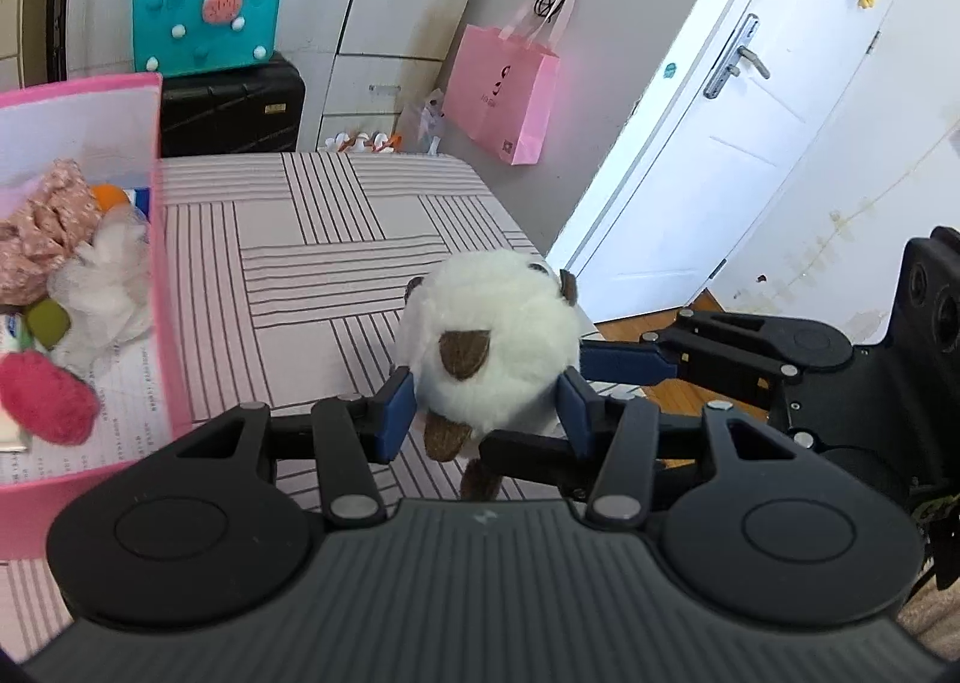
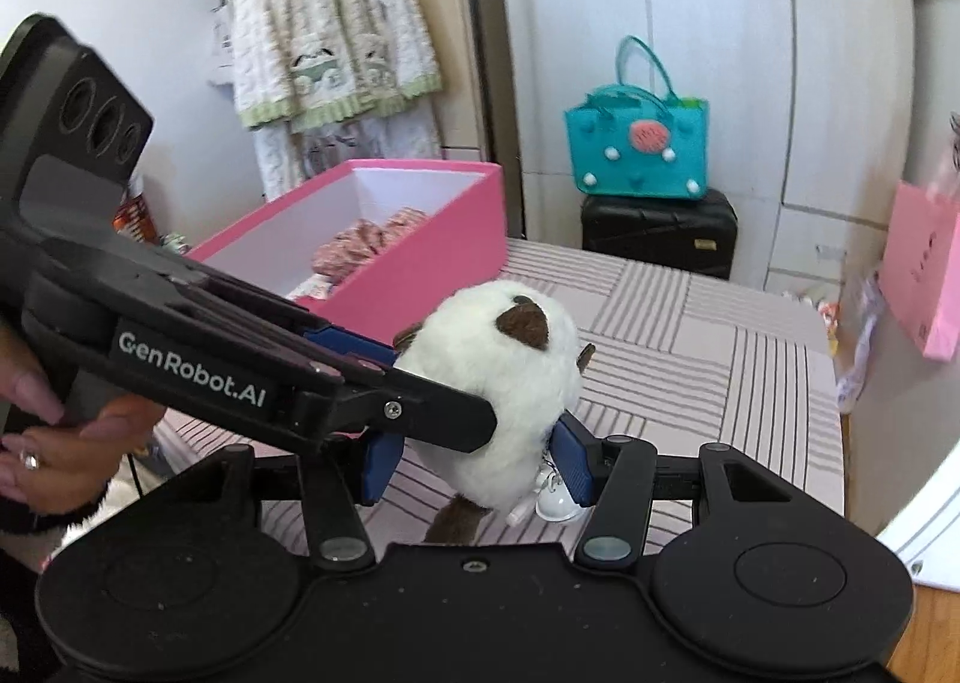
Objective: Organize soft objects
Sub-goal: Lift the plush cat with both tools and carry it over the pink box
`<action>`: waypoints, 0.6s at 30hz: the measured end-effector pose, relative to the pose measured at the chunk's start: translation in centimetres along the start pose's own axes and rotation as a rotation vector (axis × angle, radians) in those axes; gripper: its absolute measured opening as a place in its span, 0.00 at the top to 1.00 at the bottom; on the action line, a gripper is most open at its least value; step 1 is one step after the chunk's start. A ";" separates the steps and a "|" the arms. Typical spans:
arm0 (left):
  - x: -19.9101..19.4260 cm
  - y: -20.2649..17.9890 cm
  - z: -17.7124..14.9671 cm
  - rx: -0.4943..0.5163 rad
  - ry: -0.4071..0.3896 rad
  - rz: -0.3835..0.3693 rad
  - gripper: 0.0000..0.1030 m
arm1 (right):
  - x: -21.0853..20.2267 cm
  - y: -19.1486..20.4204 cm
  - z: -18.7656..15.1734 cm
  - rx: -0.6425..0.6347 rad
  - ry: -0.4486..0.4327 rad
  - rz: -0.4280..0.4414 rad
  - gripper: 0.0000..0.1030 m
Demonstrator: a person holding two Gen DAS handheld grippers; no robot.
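A white plush toy (image 1: pixel 492 347) with brown ears and feet hangs above the striped table (image 1: pixel 312 239), gripped from two sides. My left gripper (image 1: pixel 486 413) is shut on its lower body, blue pads pressed into the fur. From the right, the right gripper's fingers (image 1: pixel 630 365) clamp the same toy. In the right wrist view my right gripper (image 2: pixel 474 461) is shut on the plush toy (image 2: pixel 504 377), and the left gripper (image 2: pixel 432 383) crosses in from the left onto it. An open pink box (image 1: pixel 159 275) (image 2: pixel 420 269) stands to the left, with several soft items inside.
A teal bag (image 2: pixel 636 149) sits on a black suitcase (image 2: pixel 660 233) behind the table. On the wall hangs a pink paper bag (image 1: pixel 504 95), beside a white door (image 1: pixel 720 155). A person's hand (image 2: pixel 66 443) holds the left gripper. The table's right edge (image 1: pixel 516 227) drops to the floor.
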State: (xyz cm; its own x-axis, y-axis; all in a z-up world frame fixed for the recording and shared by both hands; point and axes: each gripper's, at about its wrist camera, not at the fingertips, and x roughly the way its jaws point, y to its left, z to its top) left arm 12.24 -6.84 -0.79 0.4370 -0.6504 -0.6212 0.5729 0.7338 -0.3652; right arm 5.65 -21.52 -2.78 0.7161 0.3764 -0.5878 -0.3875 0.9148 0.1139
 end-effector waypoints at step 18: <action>-10.0 1.4 0.2 0.023 -0.151 0.066 0.52 | -3.3 7.6 4.1 -0.194 -0.122 0.080 0.43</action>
State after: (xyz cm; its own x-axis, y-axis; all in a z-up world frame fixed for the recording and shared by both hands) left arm 8.82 0.69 5.02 0.5725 -0.6243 -0.5315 0.5542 0.7724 -0.3103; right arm 2.71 -15.24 3.36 0.7390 0.4719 -0.4808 -0.5415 0.8407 -0.0072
